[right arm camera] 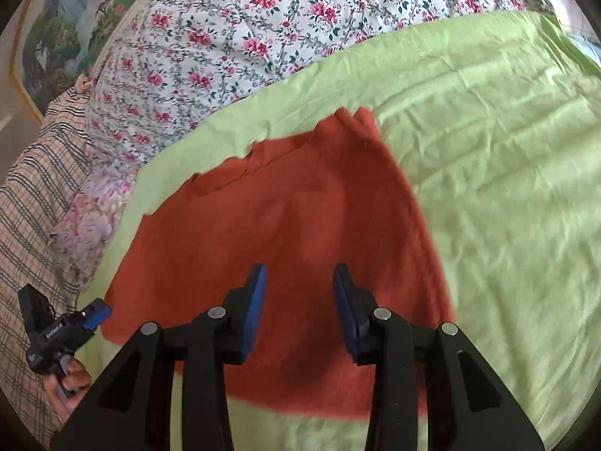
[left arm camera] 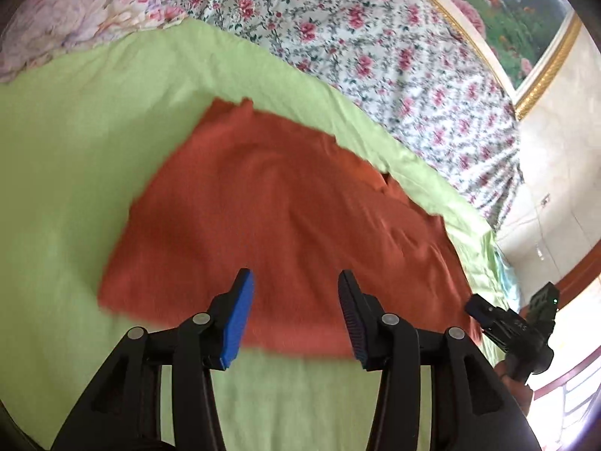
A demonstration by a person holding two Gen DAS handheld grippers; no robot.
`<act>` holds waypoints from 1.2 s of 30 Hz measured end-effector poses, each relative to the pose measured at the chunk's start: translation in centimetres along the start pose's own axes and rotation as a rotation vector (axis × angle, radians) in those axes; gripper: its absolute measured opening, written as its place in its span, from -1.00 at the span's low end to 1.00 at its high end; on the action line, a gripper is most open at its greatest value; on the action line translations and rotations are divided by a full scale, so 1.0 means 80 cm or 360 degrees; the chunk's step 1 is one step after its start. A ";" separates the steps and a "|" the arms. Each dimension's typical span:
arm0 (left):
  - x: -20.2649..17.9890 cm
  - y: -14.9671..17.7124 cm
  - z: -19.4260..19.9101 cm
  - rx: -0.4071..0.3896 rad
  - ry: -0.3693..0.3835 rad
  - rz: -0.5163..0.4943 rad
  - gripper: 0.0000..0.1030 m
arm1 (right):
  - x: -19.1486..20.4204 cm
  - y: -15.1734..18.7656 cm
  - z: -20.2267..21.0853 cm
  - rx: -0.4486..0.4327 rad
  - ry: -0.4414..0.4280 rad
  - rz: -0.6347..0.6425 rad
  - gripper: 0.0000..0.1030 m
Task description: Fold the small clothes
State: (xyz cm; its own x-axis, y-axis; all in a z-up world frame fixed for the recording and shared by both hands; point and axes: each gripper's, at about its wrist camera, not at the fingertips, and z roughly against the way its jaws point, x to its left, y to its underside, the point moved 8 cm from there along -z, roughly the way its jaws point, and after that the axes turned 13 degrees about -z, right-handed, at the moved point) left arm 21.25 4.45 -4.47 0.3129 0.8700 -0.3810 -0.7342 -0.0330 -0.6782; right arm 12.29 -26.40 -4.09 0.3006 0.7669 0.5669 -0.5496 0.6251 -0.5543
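A rust-orange garment (left arm camera: 285, 218) lies spread flat on a light green sheet (left arm camera: 67, 173); in the right wrist view the same garment (right arm camera: 300, 225) fills the middle of the sheet (right arm camera: 507, 188). My left gripper (left arm camera: 295, 282) hovers over the garment's near edge, jaws apart with nothing between the blue pads. My right gripper (right arm camera: 300, 274) also stands open above the garment's near part, empty. Each view catches the other gripper at its side: the right gripper (left arm camera: 484, 310) at the garment's right edge, the left gripper (right arm camera: 92, 314) at its left corner, held by a hand (right arm camera: 71, 379).
A floral quilt (left arm camera: 375, 45) is piled beyond the green sheet, with a pink flowered pillow (left arm camera: 75, 11) at the far left. A checked cloth (right arm camera: 33, 195) lies to the left. A framed picture (left arm camera: 518, 11) hangs on the wall behind the bed.
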 end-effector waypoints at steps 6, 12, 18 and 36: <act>-0.004 0.053 0.009 0.0066 0.0024 0.0058 -0.04 | 0.009 0.053 0.014 0.0047 -0.0049 0.0012 -0.20; 0.004 0.082 0.008 0.0087 0.0042 0.0175 0.06 | 0.014 0.077 0.026 0.0026 -0.0083 0.0057 -0.06; 0.014 0.077 0.005 0.0031 0.0068 0.0265 0.19 | 0.012 0.087 0.030 0.0018 -0.0137 0.0052 -0.04; 0.085 -0.013 -0.035 -0.0126 -0.0086 0.0513 -0.37 | 0.021 0.097 0.030 0.0029 -0.0225 0.0096 0.05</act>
State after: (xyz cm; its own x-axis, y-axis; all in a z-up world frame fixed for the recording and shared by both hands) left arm 25.80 9.05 -8.12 0.0381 0.8335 -0.5513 -0.7404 -0.3469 -0.5757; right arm 6.64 -20.59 -5.97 0.1542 0.7742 0.6139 -0.5777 0.5747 -0.5796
